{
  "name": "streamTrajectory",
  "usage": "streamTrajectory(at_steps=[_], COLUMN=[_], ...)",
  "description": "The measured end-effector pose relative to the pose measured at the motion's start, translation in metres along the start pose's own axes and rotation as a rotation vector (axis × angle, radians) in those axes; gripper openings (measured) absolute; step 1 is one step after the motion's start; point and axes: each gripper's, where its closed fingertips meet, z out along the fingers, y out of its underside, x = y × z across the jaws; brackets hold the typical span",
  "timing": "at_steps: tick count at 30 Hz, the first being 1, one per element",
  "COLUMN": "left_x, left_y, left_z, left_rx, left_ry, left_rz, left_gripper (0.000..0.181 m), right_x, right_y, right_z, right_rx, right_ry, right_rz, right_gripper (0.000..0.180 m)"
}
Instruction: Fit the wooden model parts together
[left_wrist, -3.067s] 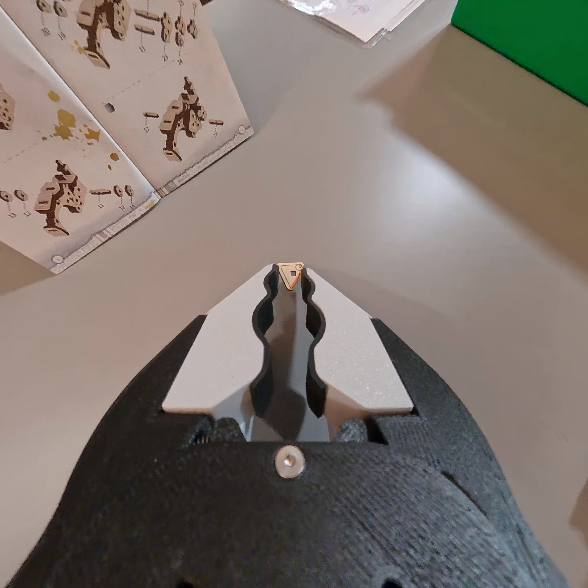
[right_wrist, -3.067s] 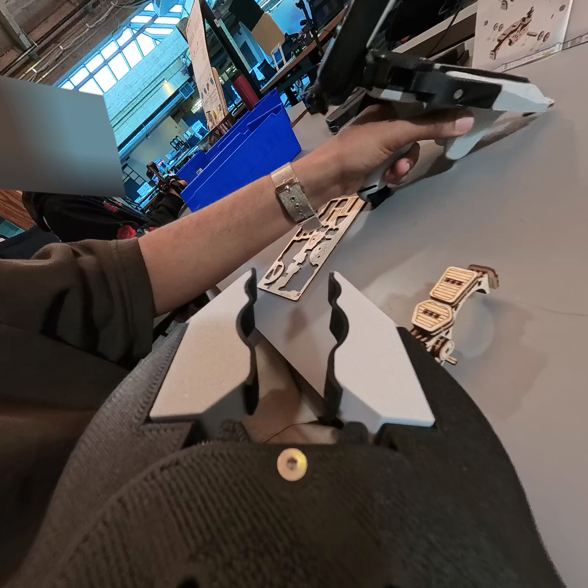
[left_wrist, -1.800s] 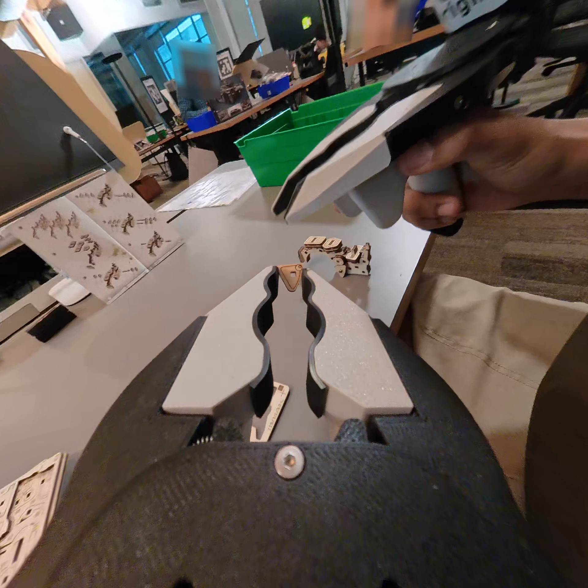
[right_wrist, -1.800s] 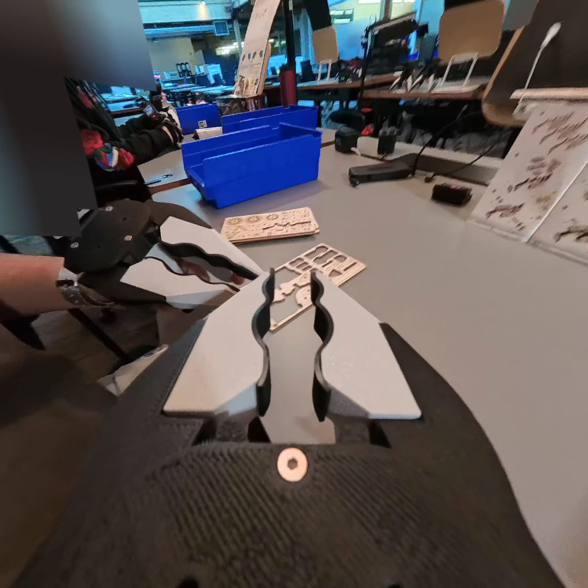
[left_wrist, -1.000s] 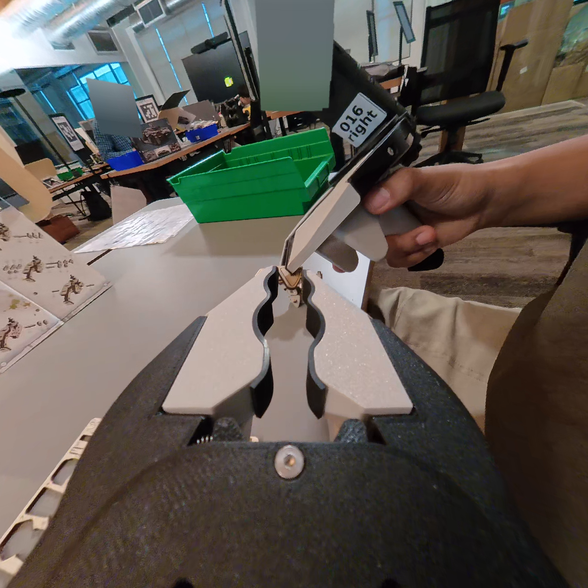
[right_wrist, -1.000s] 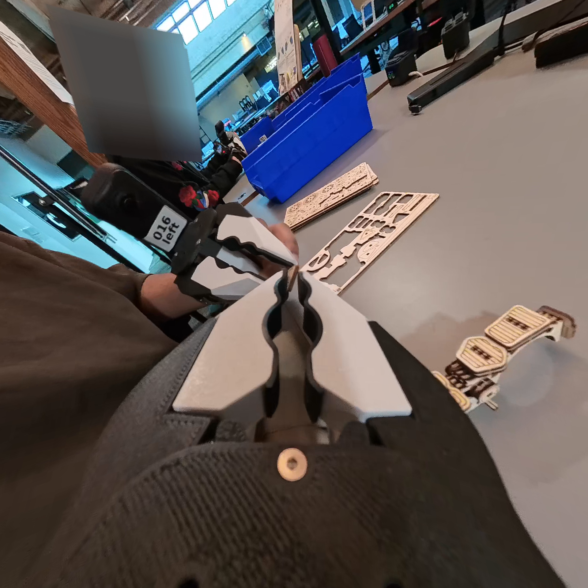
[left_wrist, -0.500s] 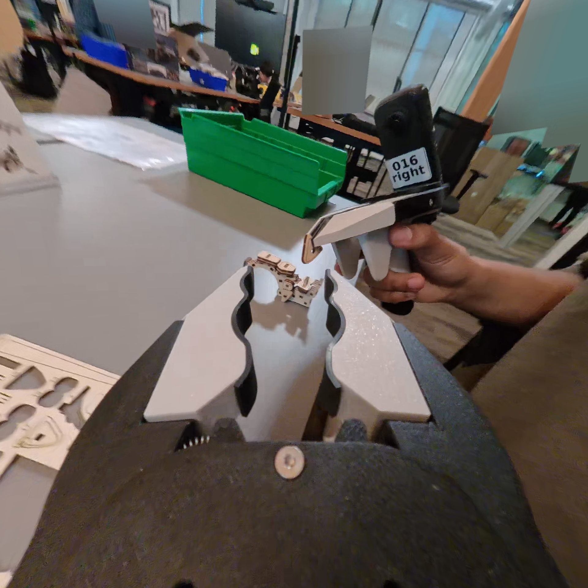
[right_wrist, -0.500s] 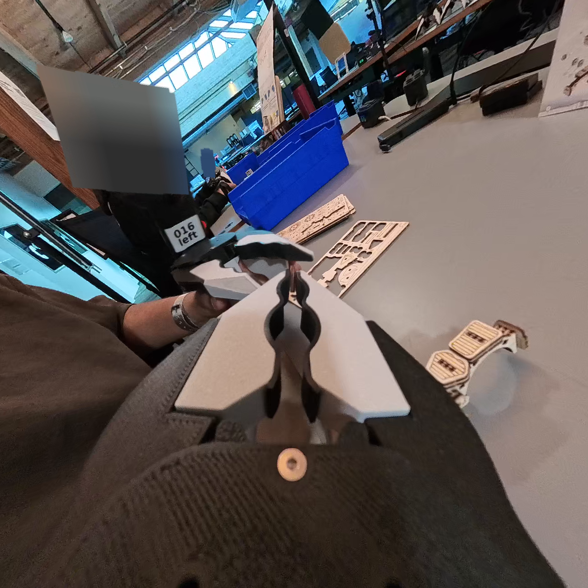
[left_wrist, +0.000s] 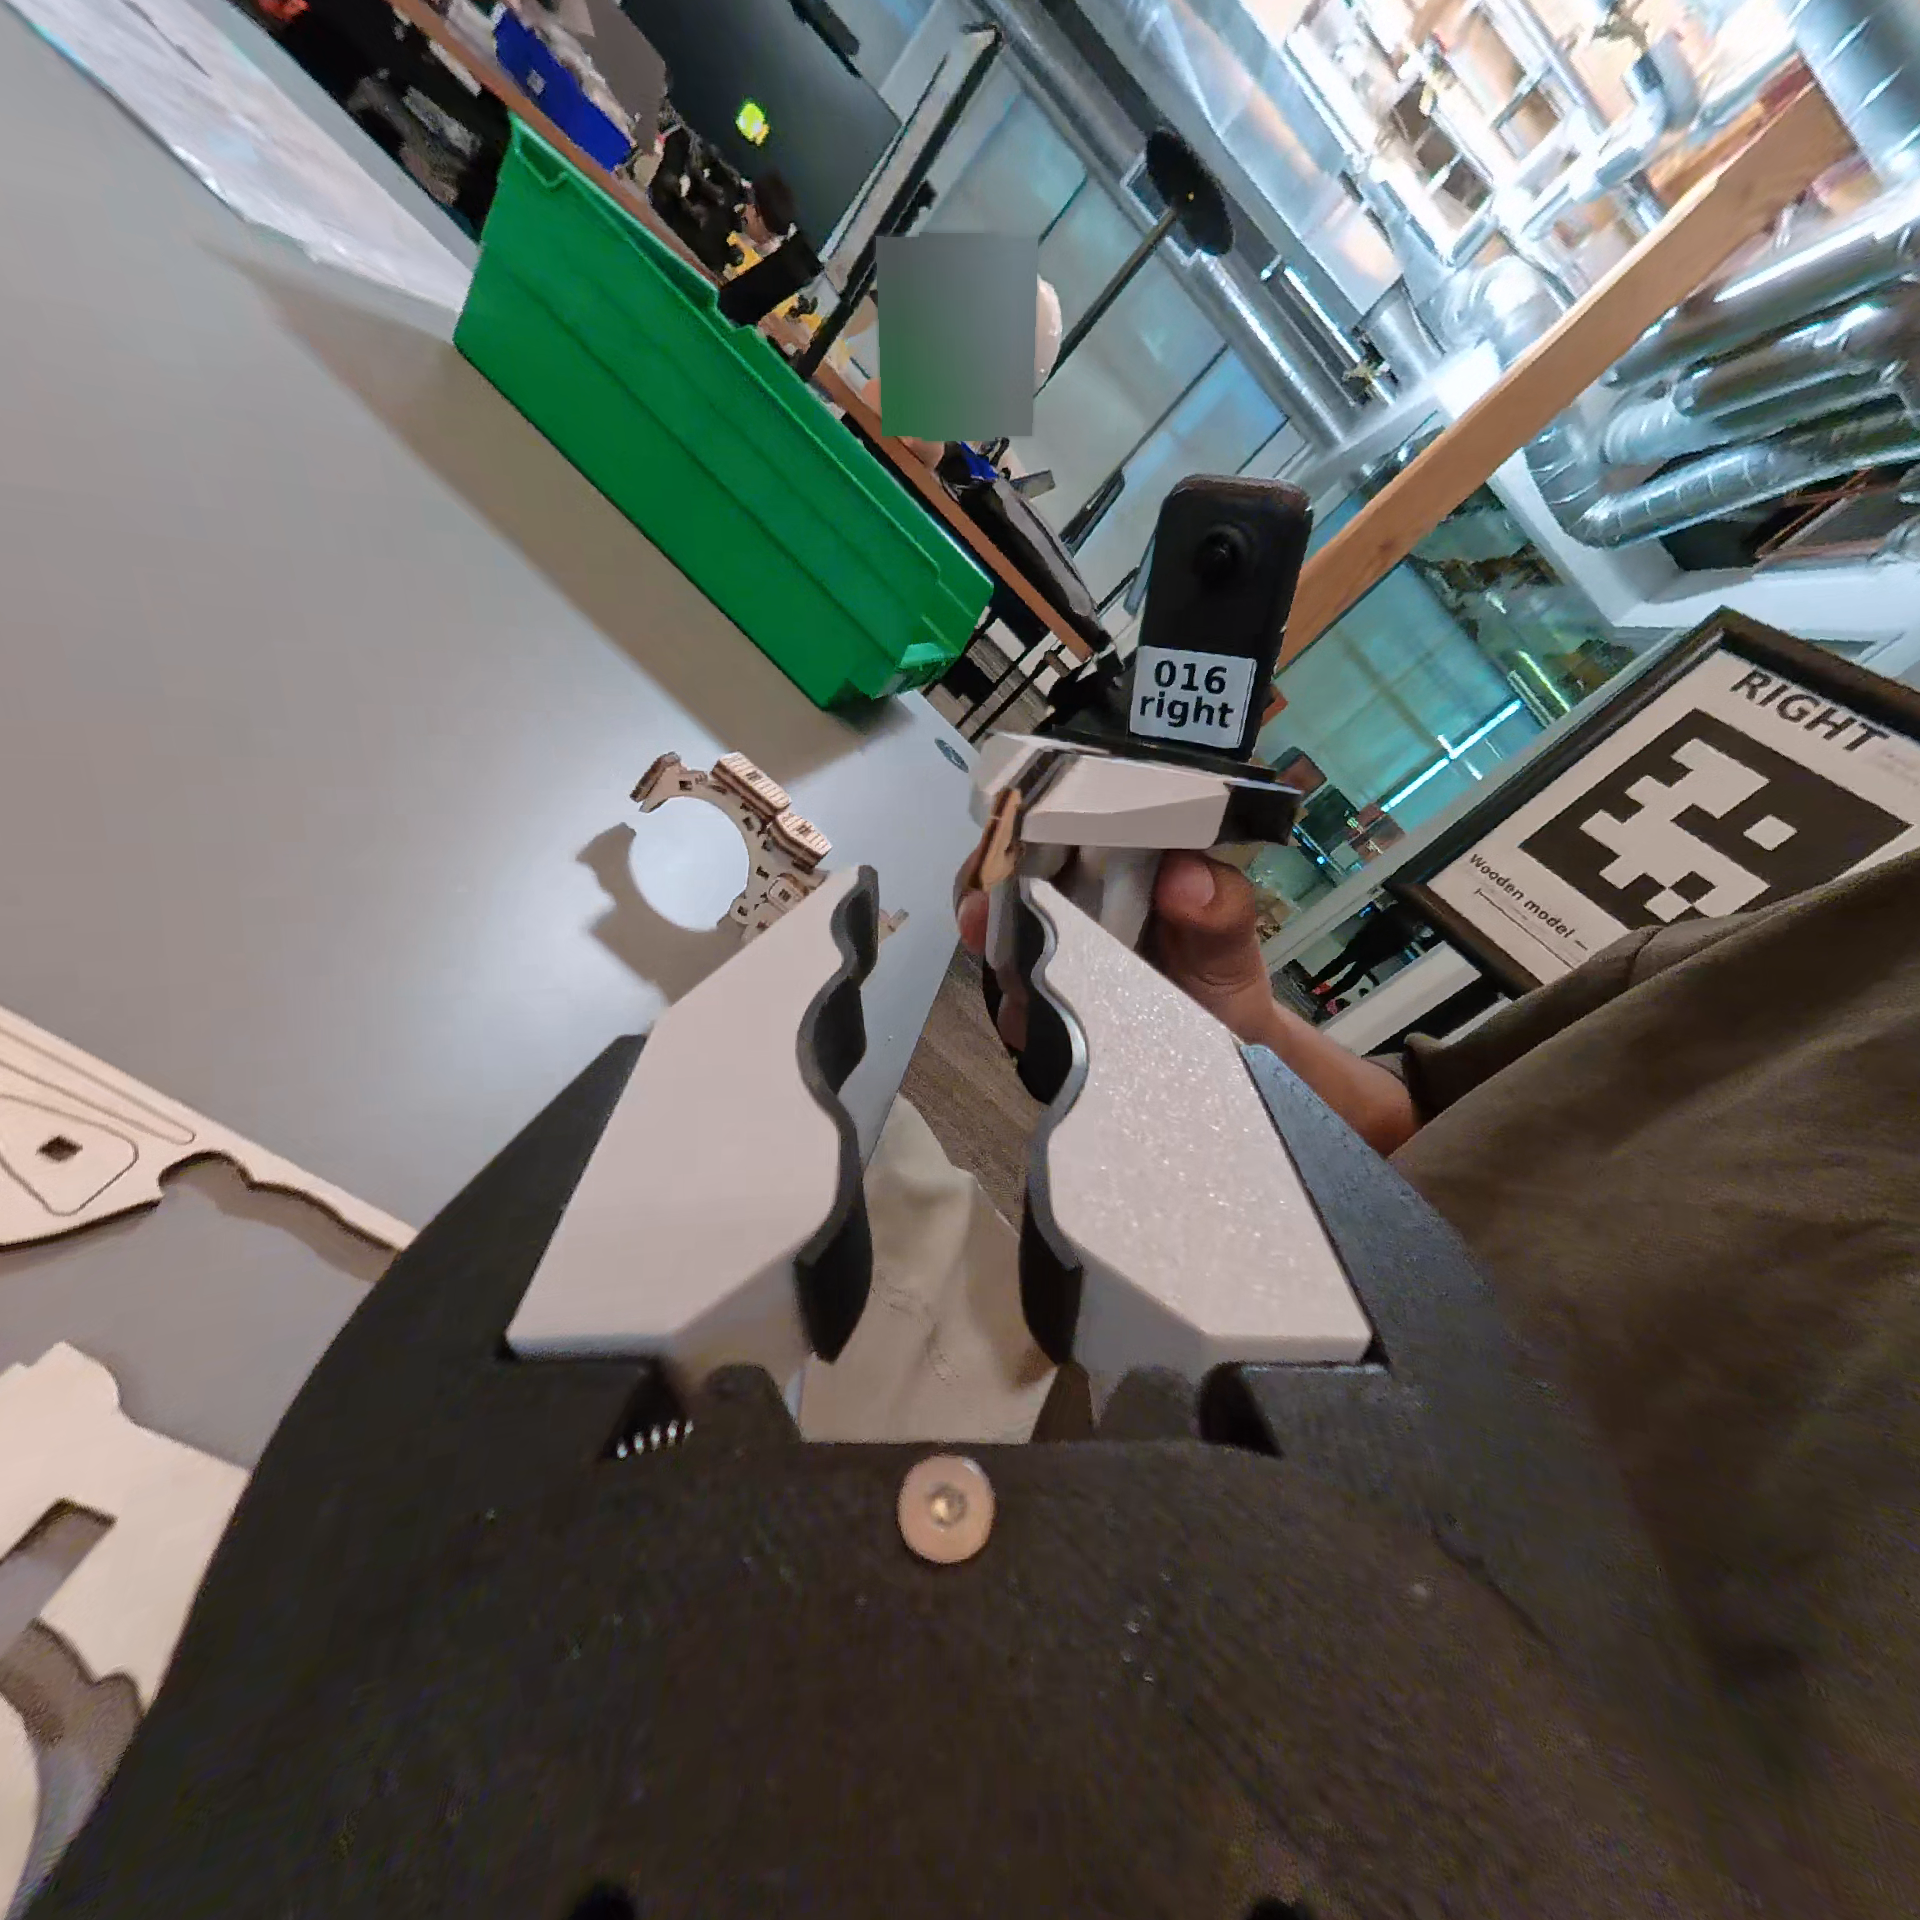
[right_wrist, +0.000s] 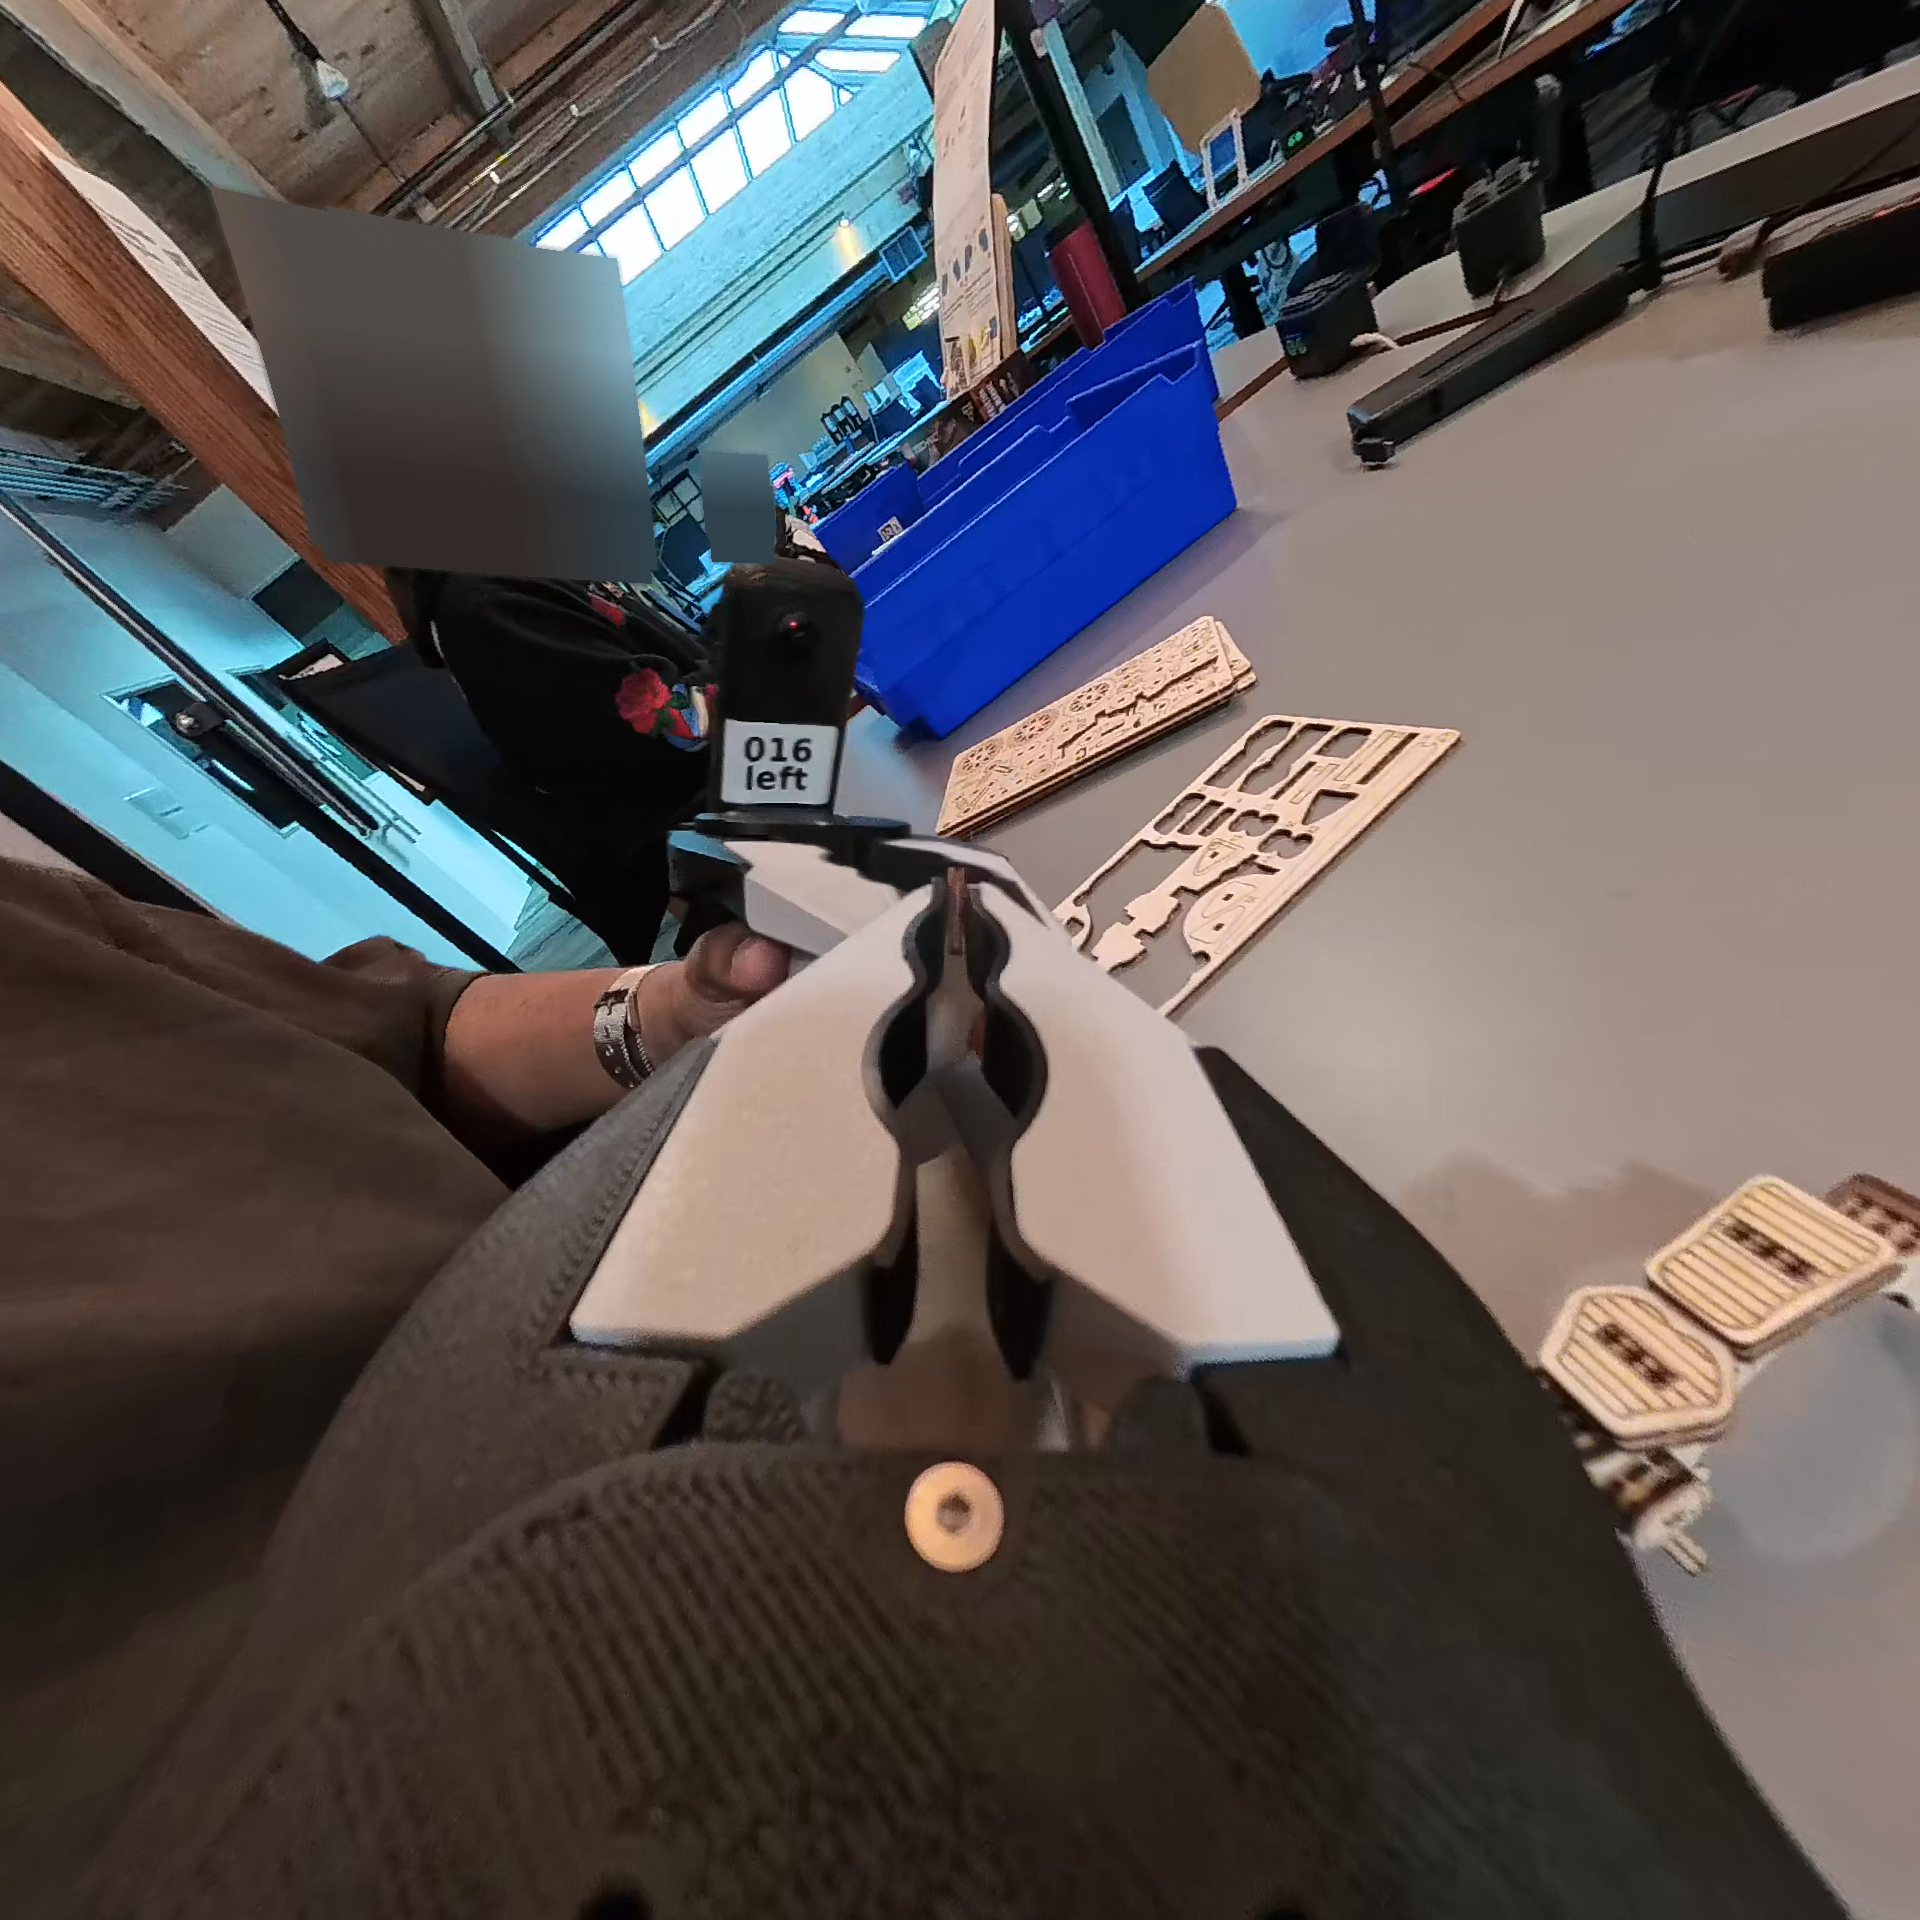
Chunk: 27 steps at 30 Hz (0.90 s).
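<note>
My right gripper is shut on a small flat wooden piece, seen edge-on between its tips. In the left wrist view the right gripper shows farther off in a hand, with the tan piece hanging from its tips. My left gripper is open and empty, just in front of and below that piece. A curved, partly built wooden model lies on the grey table, left of both grippers. It also shows in the right wrist view, at the right.
A green bin stands at the table's far edge. A punched-out wooden sheet and a stack of uncut sheets lie by a blue bin. Sheet scraps lie near my left gripper. The person's lap is below the grippers.
The small wooden piece has passed from my left gripper to my right. The right gripper shut on it, then the left opened and drew back a little.
</note>
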Motion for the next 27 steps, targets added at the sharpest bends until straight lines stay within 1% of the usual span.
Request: streamTrajectory(at_steps=[3, 8, 13, 16, 27], left_x=[-0.002, 0.002, 0.005, 0.003, -0.013], left_y=[-0.003, -0.007, -0.011, -0.011, -0.012], left_z=[-0.005, -0.012, -0.019, -0.023, -0.040], left_rx=[0.023, 0.050, 0.079, 0.079, 0.083], left_ry=[-0.005, 0.038, 0.077, 0.066, -0.042], left_rz=[-0.018, -0.042, -0.079, -0.077, -0.069], left_gripper=[0.021, 0.003, 0.000, 0.000, 0.000], right_x=[0.002, 0.000, -0.001, -0.001, 0.011], right_y=[0.002, 0.003, 0.003, 0.005, 0.015], right_z=[0.004, 0.008, 0.012, 0.015, 0.025], right_rx=[-0.018, -0.037, -0.038, -0.054, -0.171], right_ry=[0.015, 0.021, -0.013, -0.017, 0.095], right_rz=[-0.014, -0.058, -0.036, -0.055, -0.301], right_gripper=[0.002, 0.002, 0.003, 0.003, 0.013])
